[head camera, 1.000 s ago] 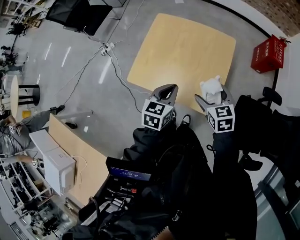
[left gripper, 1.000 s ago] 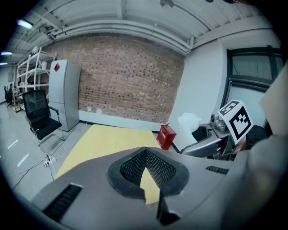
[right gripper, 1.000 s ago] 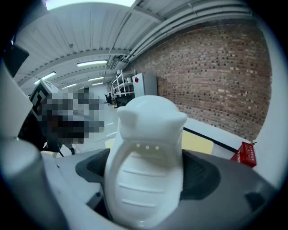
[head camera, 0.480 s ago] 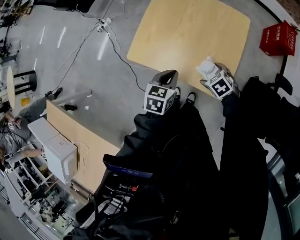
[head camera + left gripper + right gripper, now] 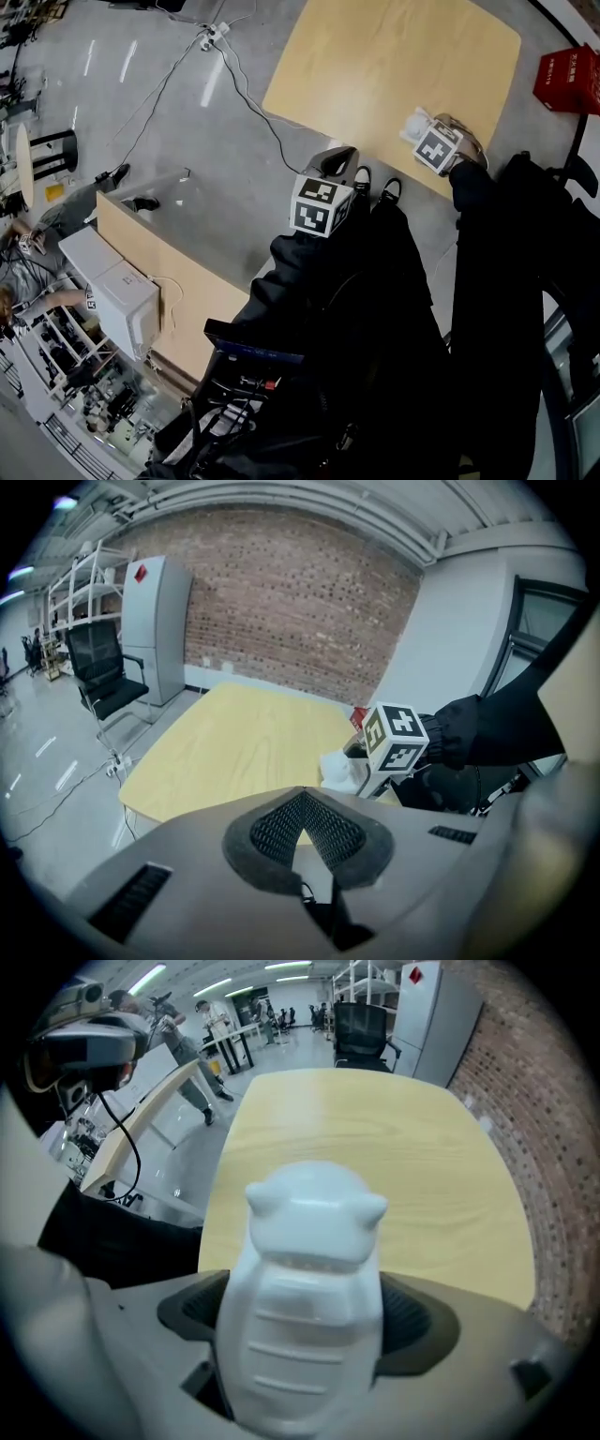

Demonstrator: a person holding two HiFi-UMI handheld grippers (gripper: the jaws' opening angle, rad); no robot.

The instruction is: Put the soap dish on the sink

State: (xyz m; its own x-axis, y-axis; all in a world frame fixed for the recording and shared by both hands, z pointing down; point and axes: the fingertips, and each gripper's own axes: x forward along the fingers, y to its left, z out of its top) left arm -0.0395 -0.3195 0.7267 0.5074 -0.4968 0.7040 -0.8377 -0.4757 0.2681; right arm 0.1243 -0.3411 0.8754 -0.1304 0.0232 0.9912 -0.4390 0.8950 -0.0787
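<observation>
The soap dish (image 5: 309, 1279) is white, ribbed and shaped like a small animal. My right gripper (image 5: 309, 1330) is shut on it, one dark pad on each side, and holds it over the near edge of the pale wooden table (image 5: 375, 1138). From the head camera the soap dish (image 5: 413, 124) sticks out of the right gripper (image 5: 422, 129) above the table's corner (image 5: 375, 66). My left gripper (image 5: 337, 159) hangs over the grey floor, short of the table, jaws shut on nothing. Its pads (image 5: 272, 827) meet at the tips. No sink shows in any view.
A red crate (image 5: 570, 80) stands on the floor at far right. Cables (image 5: 234, 84) run across the floor left of the table. A long desk with a white box (image 5: 122, 305) is at the left. An office chair (image 5: 108, 677) and grey cabinet (image 5: 155, 625) stand by the brick wall.
My right gripper has carried the soap dish forward, from beside me to above the table's near edge. The left gripper has stayed about where it was.
</observation>
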